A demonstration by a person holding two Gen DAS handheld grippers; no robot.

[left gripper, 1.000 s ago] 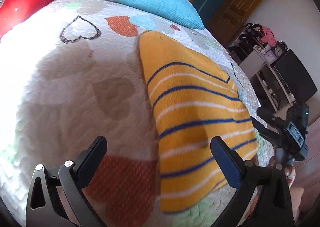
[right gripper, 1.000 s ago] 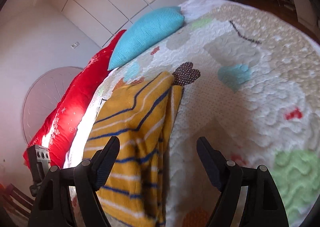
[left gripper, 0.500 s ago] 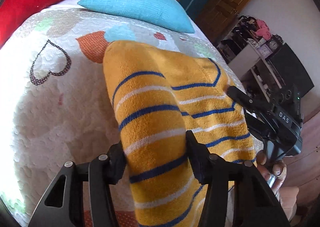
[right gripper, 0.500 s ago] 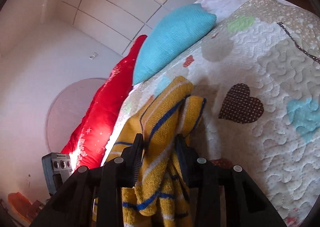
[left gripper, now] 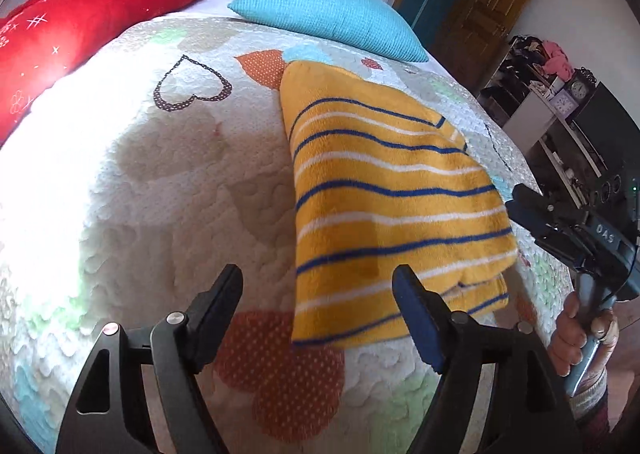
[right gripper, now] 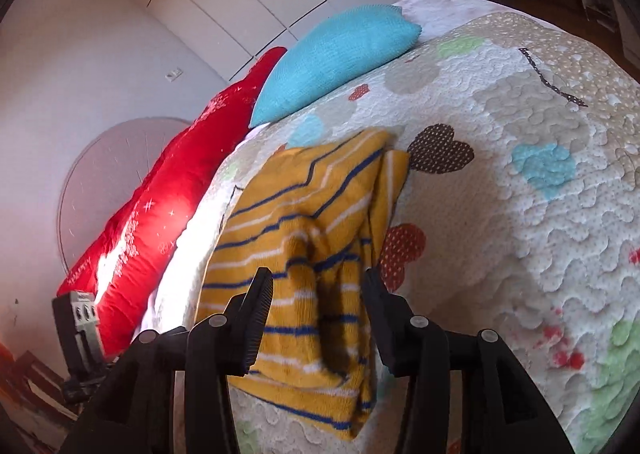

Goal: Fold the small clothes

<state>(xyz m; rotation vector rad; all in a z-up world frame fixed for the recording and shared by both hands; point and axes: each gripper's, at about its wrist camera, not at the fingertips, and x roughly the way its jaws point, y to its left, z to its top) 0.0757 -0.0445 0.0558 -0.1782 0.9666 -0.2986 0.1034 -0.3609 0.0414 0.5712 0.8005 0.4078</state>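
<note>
A small yellow garment with blue and white stripes lies folded on the quilted bedspread. My left gripper is open and empty, just in front of the garment's near left edge. In the right wrist view the garment lies between and beyond my right gripper, whose jaws are parted around a raised fold of the cloth without pinching it. The right gripper also shows in the left wrist view, at the garment's right edge, held by a hand.
A red pillow and a turquoise pillow lie at the head of the bed. The bed's right edge drops toward shelves and a dark cabinet. A wooden door stands beyond.
Half a second ago both grippers were shut on the garment and lifting it. Now both have opened and let go, and the garment lies folded on the bed.
</note>
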